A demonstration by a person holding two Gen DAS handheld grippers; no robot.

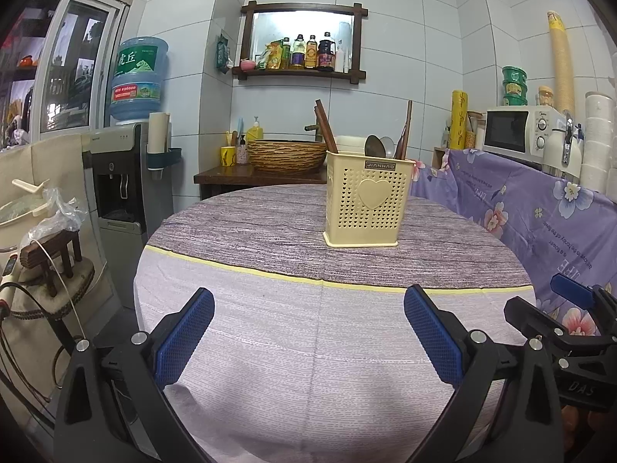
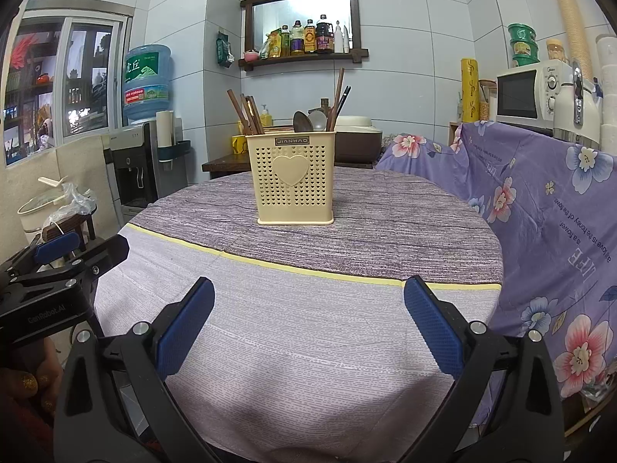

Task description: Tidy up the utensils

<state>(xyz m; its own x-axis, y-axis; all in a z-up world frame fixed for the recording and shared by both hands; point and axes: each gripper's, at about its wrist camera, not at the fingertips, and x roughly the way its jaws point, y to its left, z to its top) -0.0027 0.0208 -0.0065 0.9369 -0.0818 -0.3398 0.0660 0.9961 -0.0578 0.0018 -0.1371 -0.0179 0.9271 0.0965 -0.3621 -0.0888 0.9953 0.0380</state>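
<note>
A cream perforated utensil holder [image 1: 362, 202] [image 2: 295, 185] with a heart on its front stands upright on the far half of the round table [image 1: 270, 347] [image 2: 308, 347]. Brown chopsticks [image 2: 246, 112] lean in its left side. Metal spoons [image 1: 380, 146] [image 2: 308, 120] and more chopsticks [image 2: 339, 96] stand in its right side. My left gripper [image 1: 308, 322] hovers open over the near table edge, nothing between its blue pads. My right gripper [image 2: 308, 320] is likewise open and empty, well short of the holder. Each gripper shows at the other view's edge.
A purple flowered cloth [image 2: 547, 223] covers furniture on the right, with a microwave [image 2: 528, 92] behind it. A water dispenser [image 1: 123, 177] stands at left. A side table with a woven bowl [image 1: 287, 154] sits behind the round table. A small wooden stool [image 1: 50, 258] is at the left.
</note>
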